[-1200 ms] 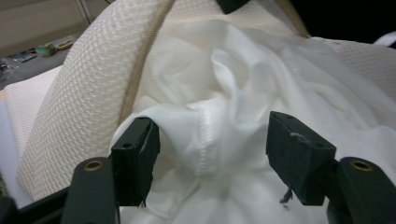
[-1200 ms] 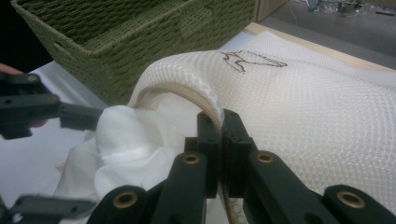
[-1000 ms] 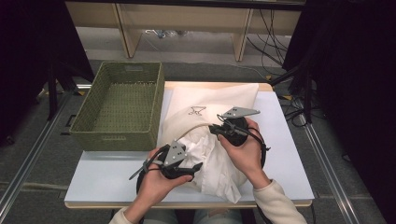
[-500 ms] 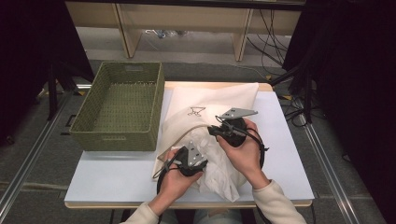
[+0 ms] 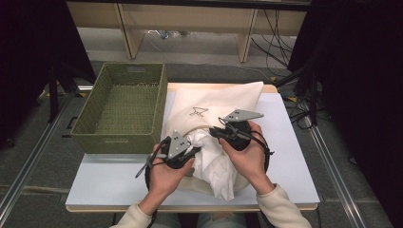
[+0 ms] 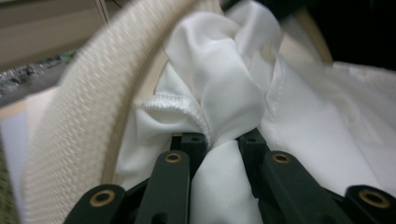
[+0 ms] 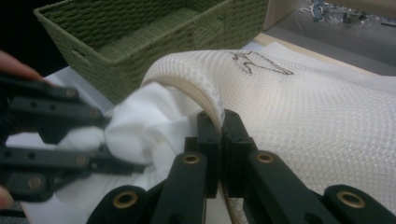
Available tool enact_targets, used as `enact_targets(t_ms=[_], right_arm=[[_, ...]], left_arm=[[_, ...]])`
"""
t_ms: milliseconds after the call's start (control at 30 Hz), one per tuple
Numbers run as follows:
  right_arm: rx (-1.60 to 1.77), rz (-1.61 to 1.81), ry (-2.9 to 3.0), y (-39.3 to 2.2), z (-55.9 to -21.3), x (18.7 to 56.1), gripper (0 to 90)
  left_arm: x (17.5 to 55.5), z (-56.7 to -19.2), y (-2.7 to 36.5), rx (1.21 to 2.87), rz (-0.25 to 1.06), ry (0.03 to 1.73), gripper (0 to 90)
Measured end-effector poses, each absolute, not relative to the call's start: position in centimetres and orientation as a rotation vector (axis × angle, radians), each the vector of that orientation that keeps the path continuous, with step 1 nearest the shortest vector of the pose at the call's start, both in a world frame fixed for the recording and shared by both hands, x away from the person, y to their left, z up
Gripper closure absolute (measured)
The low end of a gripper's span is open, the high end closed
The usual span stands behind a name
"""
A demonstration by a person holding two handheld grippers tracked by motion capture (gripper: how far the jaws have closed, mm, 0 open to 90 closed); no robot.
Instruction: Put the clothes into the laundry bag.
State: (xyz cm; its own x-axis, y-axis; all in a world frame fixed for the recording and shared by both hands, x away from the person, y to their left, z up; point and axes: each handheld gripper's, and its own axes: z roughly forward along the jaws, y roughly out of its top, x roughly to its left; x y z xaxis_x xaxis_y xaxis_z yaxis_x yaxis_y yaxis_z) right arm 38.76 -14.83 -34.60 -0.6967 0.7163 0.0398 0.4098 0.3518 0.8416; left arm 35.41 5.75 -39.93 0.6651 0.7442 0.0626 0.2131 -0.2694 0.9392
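A cream mesh bag (image 5: 214, 102) with a small dark logo lies on the white table (image 5: 294, 156). White cloth (image 5: 214, 164) bunches at its mouth near the front. My left gripper (image 5: 194, 150) has just been closing, and its pads now pinch a fold of the white cloth (image 6: 224, 93) beside the bag's thick rim (image 6: 79, 121). My right gripper (image 7: 220, 119) is shut on the rim of the mesh bag (image 7: 299, 107) and holds it up. The left gripper (image 7: 105, 135) appears at the left of the right gripper view, clamped on the cloth (image 7: 144, 121).
A green woven basket (image 5: 123, 109) stands at the table's left, close to the bag, with nothing seen inside; it also shows as the basket (image 7: 130, 32) behind the rim. Shelving and cables lie on the floor beyond the table's far edge.
The left gripper's jaws, wide a second ago, have come together on the white cloth, and that hand has shifted slightly toward the bag's mouth. The right hand has kept still on the rim.
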Motion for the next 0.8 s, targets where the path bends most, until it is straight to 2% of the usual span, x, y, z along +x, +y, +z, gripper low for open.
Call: enact_targets(t_ms=[200, 400, 500, 733, 800], right_arm=[[0.976, 1.283, 2.269, -14.6, -34.0, 38.1, 88.4], [1.058, 1.220, 2.327, -14.4, -35.9, 39.3, 88.7], [1.065, 1.202, 2.328, -14.6, -36.4, 39.8, 88.6], [1.070, 1.216, 2.315, -15.2, -36.1, 40.1, 88.4], [1.067, 1.212, 2.315, -15.3, -36.1, 40.1, 88.4]], left_arm=[[36.4, -39.9, 5.4, 1.825, 0.659, 0.764, 75.8], [40.0, -45.2, 3.5, 1.993, 0.656, 0.773, 70.3], [40.4, -46.0, 3.1, 1.953, 0.640, 0.791, 67.2], [38.5, -44.1, 4.3, 1.954, 0.586, 0.763, 43.4], [37.7, -43.6, 4.7, 1.945, 0.577, 0.755, 39.1]])
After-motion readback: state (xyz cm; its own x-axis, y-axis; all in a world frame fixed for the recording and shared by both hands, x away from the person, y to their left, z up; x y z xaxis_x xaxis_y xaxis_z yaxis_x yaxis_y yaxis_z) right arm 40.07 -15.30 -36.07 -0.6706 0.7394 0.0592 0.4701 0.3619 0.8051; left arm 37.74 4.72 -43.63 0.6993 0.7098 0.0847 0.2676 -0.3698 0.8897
